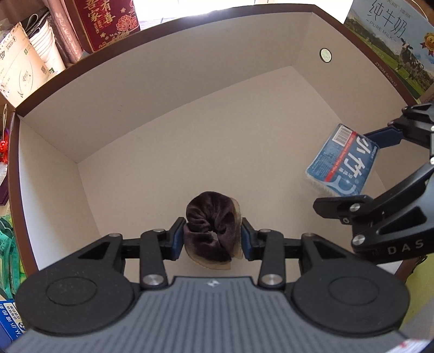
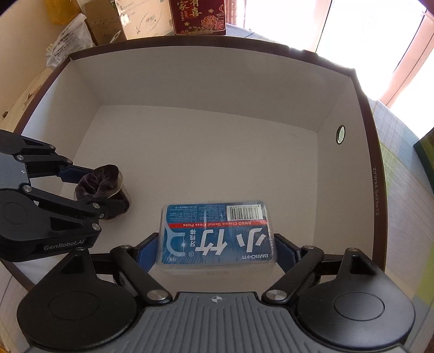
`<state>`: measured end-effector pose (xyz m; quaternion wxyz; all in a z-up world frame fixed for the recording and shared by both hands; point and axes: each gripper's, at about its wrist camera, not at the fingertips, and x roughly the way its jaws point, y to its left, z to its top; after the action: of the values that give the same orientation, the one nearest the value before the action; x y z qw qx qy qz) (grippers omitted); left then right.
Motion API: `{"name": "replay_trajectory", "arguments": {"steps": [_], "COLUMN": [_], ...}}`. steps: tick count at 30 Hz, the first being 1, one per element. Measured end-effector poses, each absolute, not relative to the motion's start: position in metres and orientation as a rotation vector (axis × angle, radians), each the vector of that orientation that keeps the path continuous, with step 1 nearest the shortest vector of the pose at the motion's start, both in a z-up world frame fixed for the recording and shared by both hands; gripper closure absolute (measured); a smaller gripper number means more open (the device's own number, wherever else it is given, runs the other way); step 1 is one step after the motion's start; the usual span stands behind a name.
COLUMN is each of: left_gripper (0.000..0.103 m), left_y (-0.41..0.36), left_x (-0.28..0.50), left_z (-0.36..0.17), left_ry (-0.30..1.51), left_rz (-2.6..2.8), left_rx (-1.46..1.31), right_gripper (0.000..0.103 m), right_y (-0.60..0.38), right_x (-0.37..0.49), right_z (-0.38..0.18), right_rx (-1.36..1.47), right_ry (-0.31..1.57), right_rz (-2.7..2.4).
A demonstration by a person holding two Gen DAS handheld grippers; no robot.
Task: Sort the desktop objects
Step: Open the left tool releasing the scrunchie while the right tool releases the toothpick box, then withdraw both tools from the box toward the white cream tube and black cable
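My left gripper (image 1: 213, 237) is shut on a dark brown velvet scrunchie (image 1: 210, 228) with a clear wrapper, held inside a big brown-rimmed box with a white interior (image 1: 162, 152). My right gripper (image 2: 217, 249) is shut on a blue box of dental floss picks (image 2: 217, 233), held over the box floor near its front. The floss box also shows in the left wrist view (image 1: 343, 160), at the right. The scrunchie shows in the right wrist view (image 2: 99, 180), at the left, in the left gripper (image 2: 108, 187).
The box wall (image 2: 206, 81) has a round hole (image 2: 340, 134) on its right side. A red gift box (image 2: 199, 16) and cardboard cartons (image 2: 127, 19) stand behind. A milk carton (image 1: 393, 40) stands to the right. Paper cups (image 1: 46, 43) are stacked at the far left.
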<state>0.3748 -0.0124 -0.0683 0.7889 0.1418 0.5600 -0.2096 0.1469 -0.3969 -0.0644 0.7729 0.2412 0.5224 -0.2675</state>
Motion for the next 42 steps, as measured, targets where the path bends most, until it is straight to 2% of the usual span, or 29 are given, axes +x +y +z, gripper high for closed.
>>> {"name": "replay_trajectory", "arguments": {"steps": [4,6,8,11,20,29,42], "left_gripper": [0.043,0.037,0.026,0.022,0.013,0.012,0.008], "left_y": [-0.012,-0.01,-0.008,-0.007,-0.006,-0.007,0.001], "left_x": [0.374,0.374,0.374,0.372,0.365,0.35,0.313], "left_z": [-0.068,-0.067,-0.065,-0.064,-0.057,-0.038,0.012], "left_ry": [1.203,1.194,1.193,1.193,1.173,1.132,1.012], "left_rz": [-0.438,-0.426,-0.415,-0.417,-0.408,-0.397,-0.393], "left_rx": [0.336,0.35,0.351,0.347,0.346,0.325,0.274], "right_gripper": [0.02,0.018,0.01,0.003,0.002,0.002,0.002], "right_y": [-0.398,-0.4,-0.401,-0.401,-0.396,-0.379,-0.354], "right_x": [0.15,0.148,0.147,0.142,0.128,0.128,0.099], "right_z": [-0.07,-0.072,-0.072,-0.069,-0.063,-0.047,-0.003], "right_rx": [0.539,0.558,0.545,0.525,0.528,0.532,0.501], "right_ry": [1.144,1.141,1.14,1.13,1.11,1.066,0.904], "right_rz": [-0.563,-0.574,-0.584,-0.589,-0.562,-0.566,-0.632]}}
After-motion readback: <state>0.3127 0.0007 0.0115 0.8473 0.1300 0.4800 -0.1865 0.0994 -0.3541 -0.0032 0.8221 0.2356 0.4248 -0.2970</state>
